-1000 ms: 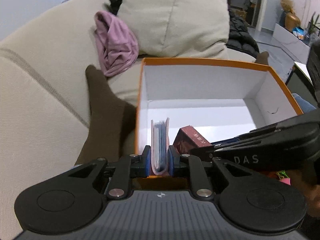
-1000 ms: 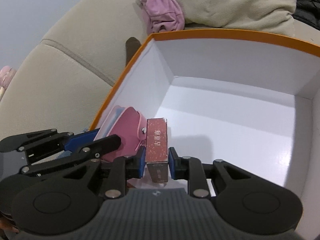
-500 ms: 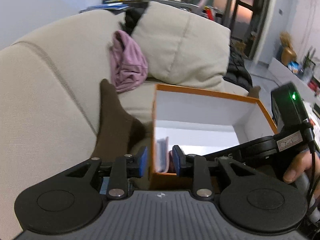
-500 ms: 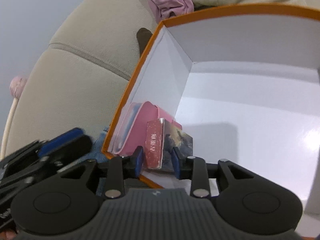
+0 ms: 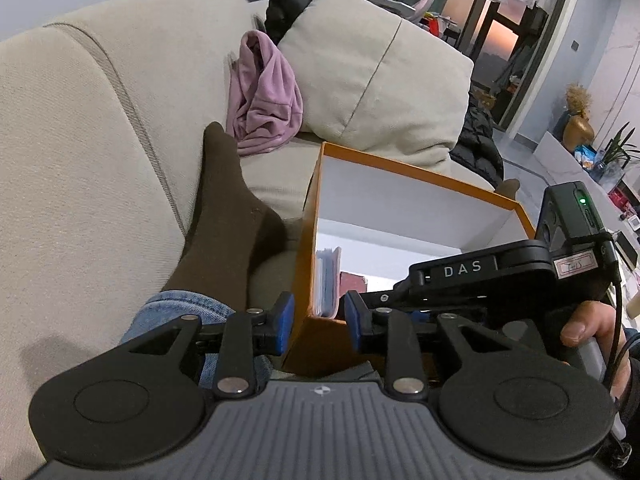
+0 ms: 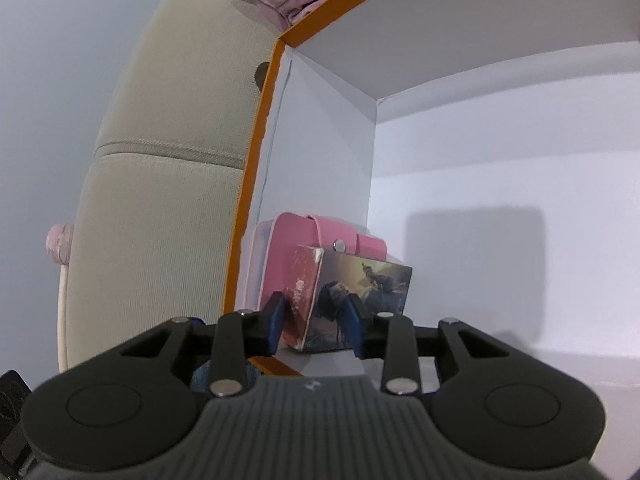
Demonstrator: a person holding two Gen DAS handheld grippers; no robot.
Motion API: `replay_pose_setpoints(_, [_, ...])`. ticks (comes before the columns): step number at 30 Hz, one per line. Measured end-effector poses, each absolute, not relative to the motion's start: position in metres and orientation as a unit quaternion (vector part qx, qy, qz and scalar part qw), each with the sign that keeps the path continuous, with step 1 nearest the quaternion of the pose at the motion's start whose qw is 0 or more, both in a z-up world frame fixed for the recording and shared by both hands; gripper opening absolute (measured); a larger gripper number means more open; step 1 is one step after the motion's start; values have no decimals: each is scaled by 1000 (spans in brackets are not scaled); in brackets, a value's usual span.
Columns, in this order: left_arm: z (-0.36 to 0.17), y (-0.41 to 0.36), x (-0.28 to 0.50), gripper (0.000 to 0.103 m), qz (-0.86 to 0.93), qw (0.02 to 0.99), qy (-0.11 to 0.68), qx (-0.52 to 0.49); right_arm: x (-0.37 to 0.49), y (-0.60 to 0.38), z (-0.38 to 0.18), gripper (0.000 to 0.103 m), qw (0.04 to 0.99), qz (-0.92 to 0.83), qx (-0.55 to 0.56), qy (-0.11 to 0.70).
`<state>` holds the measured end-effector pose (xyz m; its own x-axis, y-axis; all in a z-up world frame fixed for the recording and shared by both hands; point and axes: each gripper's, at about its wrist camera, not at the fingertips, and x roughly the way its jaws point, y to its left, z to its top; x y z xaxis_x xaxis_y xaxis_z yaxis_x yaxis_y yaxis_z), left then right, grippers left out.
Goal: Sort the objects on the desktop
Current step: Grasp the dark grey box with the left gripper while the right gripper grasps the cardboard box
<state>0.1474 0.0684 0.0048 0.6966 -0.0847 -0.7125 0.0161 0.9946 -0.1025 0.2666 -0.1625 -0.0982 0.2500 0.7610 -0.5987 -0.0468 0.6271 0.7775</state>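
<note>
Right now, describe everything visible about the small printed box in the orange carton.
The small printed box is a card pack with a worn red side and an illustrated face with figures. It stands on edge on the orange carton floor, against the pink wallet. The right tool straddles its near end, pads apparently clear.

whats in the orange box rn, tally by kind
pink wallet: 1
card box: 1
total: 2, both standing in the near left corner of the orange box
</note>
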Motion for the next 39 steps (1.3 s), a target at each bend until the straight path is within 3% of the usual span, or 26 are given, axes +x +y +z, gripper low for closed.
replay_pose_setpoints(5, [12,61,127,32,-31,923,381,-33,242,-173,-73,38,772,286,264,502])
replay_pose_setpoints(12, [9,45,104,33,-53,917,393,34,187,-189,-35,49,832,324,167,418])
replay_pose_setpoints(16, [-4,31,98,59,-88,902,406,116,156,-197,-25,55,859,315,88,394])
replay_pose_setpoints(19, [-14,18,97,61,-109,885,415,180,131,-214,-20,58,862,317,56,392])
replay_pose_setpoints(22, [-23,4,99,71,-138,862,422,246,115,-221,-25,64,861,312,25,402])
replay_pose_setpoints(28, [-47,-7,121,74,-172,816,440,333,96,-230,-44,64,843,308,-25,440])
replay_pose_setpoints(37, [-78,-4,154,74,-198,776,484,354,83,-227,-63,71,809,337,-99,472])
replay_pose_setpoints(39, [-81,-3,156,68,-199,775,489,347,83,-223,-69,71,802,342,-109,477])
